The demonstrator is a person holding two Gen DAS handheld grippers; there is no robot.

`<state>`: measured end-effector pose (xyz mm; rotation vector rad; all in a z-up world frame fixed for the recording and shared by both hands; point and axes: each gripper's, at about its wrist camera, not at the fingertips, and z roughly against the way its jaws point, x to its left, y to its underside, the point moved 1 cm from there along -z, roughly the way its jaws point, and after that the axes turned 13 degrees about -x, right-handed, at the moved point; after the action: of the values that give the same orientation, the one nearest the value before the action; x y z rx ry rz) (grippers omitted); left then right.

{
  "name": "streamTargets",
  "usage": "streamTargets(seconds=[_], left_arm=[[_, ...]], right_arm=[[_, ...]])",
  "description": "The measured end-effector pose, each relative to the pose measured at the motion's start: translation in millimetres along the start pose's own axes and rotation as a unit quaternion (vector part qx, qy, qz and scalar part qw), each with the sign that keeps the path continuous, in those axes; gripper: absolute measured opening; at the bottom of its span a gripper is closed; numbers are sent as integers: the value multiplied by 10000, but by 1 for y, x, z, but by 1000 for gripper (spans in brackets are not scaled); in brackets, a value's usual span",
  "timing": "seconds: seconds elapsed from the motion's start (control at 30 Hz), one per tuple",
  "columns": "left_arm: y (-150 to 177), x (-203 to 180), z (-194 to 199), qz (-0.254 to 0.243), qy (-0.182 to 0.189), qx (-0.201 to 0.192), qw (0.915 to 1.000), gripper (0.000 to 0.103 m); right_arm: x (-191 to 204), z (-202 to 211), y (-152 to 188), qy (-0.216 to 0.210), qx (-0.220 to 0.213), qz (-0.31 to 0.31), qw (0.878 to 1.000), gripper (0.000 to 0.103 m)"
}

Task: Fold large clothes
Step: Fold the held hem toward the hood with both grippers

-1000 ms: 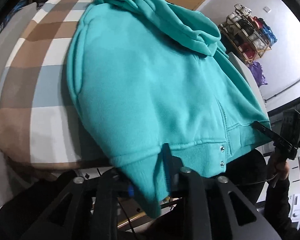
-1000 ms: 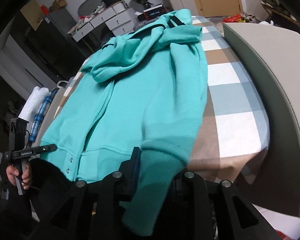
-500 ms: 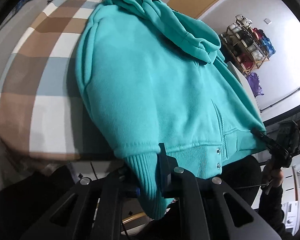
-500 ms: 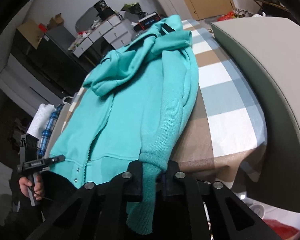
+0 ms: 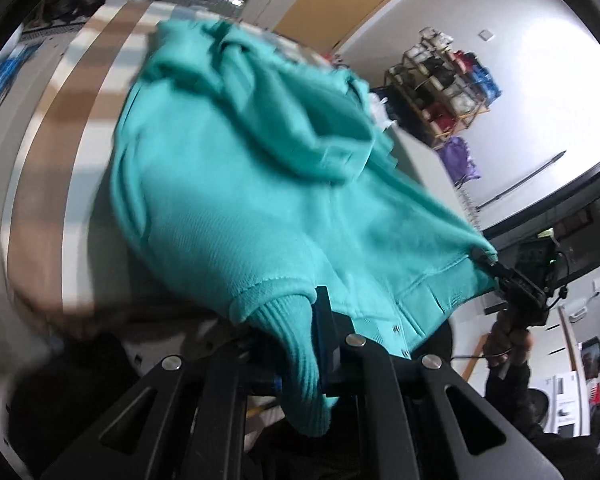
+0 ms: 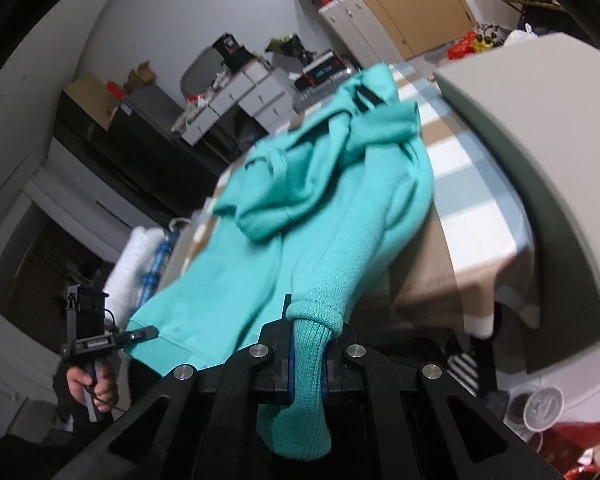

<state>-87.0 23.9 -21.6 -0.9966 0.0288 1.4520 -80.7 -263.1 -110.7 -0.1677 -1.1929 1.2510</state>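
Each hand-held gripper, left (image 5: 300, 344) and right (image 6: 310, 354), clenches a ribbed cuff of the teal hoodie (image 5: 228, 184), which could slip free under the garment's weight

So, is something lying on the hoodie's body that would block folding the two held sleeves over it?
Only the hood lies bunched on the hoodie's chest. Both tools, left and right, grip a sleeve cuff, with nothing foreign visible on the garment.
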Motion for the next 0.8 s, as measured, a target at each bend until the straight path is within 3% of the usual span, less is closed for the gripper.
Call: streamTargets(seconds=[0.27,0.47,0.63,0.8], left_arm=[[-134,-14,-40,-67,41,39,10000,7],[-212,14,-84,488,-303,210,9981,7],[-240,43,-125,971,-480,356,9935,7],[-260,70,-170,1260,-522,673,9884,7]], right_arm=[[35,-52,-108,-35,-451,224,9987,8],[31,-140,-200,442,13,-140,9989,8],[-1,-212,-250,773,360,-719,9938,8],[-44,-279,-262,1245,797,-1024,9837,8]])
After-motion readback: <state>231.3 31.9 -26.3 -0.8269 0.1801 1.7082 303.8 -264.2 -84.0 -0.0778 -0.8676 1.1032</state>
